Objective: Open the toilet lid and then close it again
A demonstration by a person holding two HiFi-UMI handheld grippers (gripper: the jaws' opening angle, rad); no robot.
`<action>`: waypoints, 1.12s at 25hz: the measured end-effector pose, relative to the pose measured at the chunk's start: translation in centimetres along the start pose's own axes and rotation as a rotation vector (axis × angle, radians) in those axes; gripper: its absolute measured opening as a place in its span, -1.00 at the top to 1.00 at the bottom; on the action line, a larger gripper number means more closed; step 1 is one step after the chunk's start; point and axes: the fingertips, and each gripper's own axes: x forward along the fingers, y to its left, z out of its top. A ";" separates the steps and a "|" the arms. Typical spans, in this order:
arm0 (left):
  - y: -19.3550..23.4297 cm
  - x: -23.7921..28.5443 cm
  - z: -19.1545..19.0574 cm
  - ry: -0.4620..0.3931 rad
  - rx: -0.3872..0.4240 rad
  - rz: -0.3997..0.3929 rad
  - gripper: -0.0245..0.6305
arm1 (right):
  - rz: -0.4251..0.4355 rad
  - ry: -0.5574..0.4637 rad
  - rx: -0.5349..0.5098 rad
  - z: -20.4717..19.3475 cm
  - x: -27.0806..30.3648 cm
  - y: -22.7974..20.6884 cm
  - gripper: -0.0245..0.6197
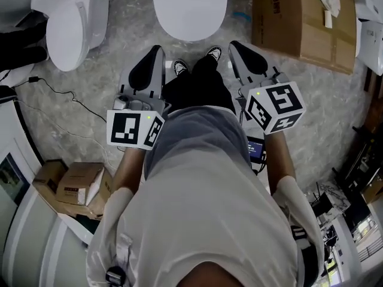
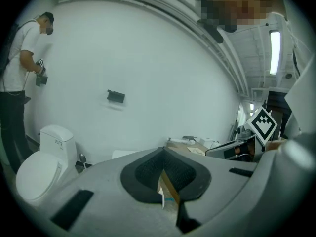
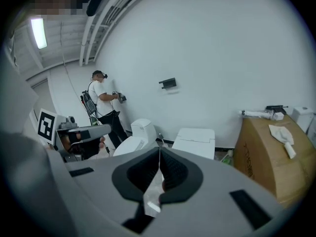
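A white toilet with its lid down stands straight ahead at the top of the head view; its tank shows in the right gripper view. My left gripper and right gripper are held side by side in front of the bowl, short of the lid and apart from it. Each has its black pads together with nothing between them. In the left gripper view the left gripper covers most of the toilet. The right gripper points toward the tank.
A second white toilet stands to the left. A large cardboard box sits close on the right. Small boxes lie at the lower left, and a cable runs over the floor. Another person works at the far wall.
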 end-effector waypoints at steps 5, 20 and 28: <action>0.1 0.9 -1.4 0.028 -0.019 0.005 0.90 | -0.011 0.042 0.028 -1.9 0.5 -1.6 0.89; 1.4 1.8 -5.8 0.090 0.032 0.043 0.90 | 0.012 0.138 0.079 -7.9 3.2 -2.3 0.89; 2.2 2.7 -9.6 0.120 0.003 0.061 0.90 | 0.005 0.145 0.098 -10.8 5.5 -2.7 0.89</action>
